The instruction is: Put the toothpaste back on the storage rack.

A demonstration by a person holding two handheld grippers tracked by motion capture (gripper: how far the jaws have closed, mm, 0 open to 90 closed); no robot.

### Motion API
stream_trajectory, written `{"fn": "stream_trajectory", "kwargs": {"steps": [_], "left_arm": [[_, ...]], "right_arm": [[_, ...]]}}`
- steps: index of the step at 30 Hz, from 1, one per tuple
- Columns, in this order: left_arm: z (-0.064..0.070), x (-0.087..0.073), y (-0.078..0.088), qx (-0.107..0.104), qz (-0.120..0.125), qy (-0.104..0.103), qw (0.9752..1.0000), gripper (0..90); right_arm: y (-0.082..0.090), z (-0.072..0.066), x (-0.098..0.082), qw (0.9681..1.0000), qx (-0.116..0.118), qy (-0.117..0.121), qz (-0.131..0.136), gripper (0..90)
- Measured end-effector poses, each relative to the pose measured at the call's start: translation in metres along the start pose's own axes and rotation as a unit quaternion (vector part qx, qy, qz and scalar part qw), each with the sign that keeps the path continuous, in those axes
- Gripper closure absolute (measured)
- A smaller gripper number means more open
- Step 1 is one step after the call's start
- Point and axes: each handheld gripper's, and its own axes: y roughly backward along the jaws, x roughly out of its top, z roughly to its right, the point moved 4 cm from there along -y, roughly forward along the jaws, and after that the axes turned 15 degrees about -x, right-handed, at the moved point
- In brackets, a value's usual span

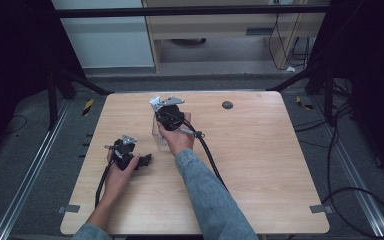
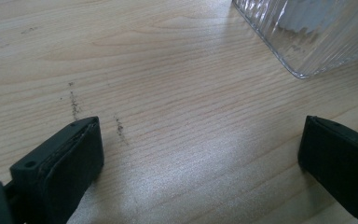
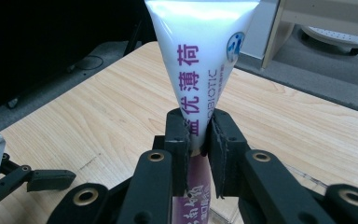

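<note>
A white tube (image 3: 196, 56) with purple characters stands upright between the jaws of my right gripper (image 3: 199, 135), which is shut on its lower part. In the high view the right gripper (image 1: 169, 116) is held over a clear ribbed glass (image 1: 159, 137) near the table's middle, and the tube's pale end (image 1: 154, 103) sticks out on the far side. My left gripper (image 1: 145, 160) rests low on the table to the glass's left. Its jaws stand wide open (image 2: 200, 144) with bare wood between them, and the glass's base (image 2: 307, 32) lies just beyond them.
A small dark round disc (image 1: 227, 105) lies near the wooden table's (image 1: 260, 165) far edge. A black cable (image 1: 212, 162) trails from the right gripper across the table. The left gripper (image 3: 32, 179) shows low at the left of the right gripper view.
</note>
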Motion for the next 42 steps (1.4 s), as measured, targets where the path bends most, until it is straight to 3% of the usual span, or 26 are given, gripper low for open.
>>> {"fn": "stream_trajectory", "kwargs": {"steps": [21,42], "left_arm": [[0.000,0.000,0.000,0.000,0.001,0.000,1.0000,0.0],[0.000,0.000,0.000,0.000,0.000,0.000,1.0000,0.0]], "right_arm": [[0.000,-0.002,0.001,1.0000,0.004,0.002,0.000,77.0],[0.012,0.008,-0.004,1.0000,0.008,0.003,-0.003,74.7]]}}
